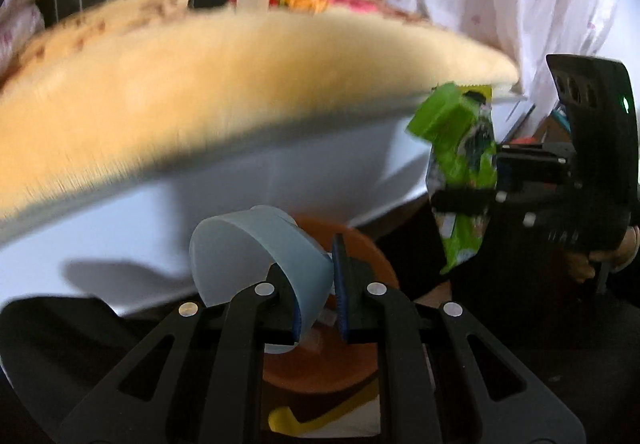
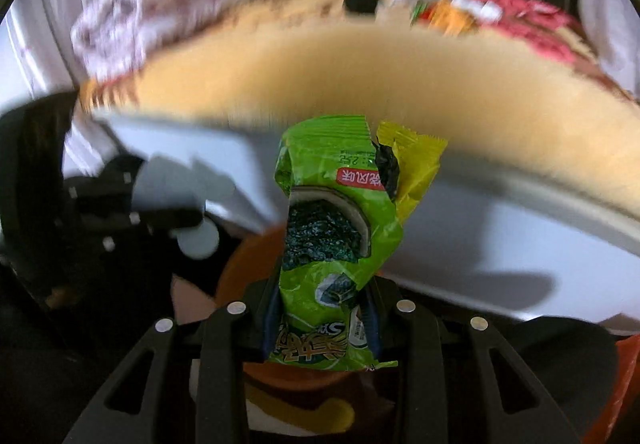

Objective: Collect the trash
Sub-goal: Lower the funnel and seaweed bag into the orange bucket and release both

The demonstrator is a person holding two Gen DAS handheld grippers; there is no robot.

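Left gripper [image 1: 316, 308] clamps the wall of a pale blue plastic cup [image 1: 256, 256] tipped over an orange bin [image 1: 360, 244], while right gripper [image 2: 320, 318] pinches a green snack wrapper [image 2: 336, 228] upright beside the bench [image 2: 440, 91].

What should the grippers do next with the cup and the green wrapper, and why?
Probably lower both a little toward the orange bin and let go. The left gripper pinches the cup, the right gripper holds the wrapper, and the bin shows right below each, so both pieces look lined up to drop in.
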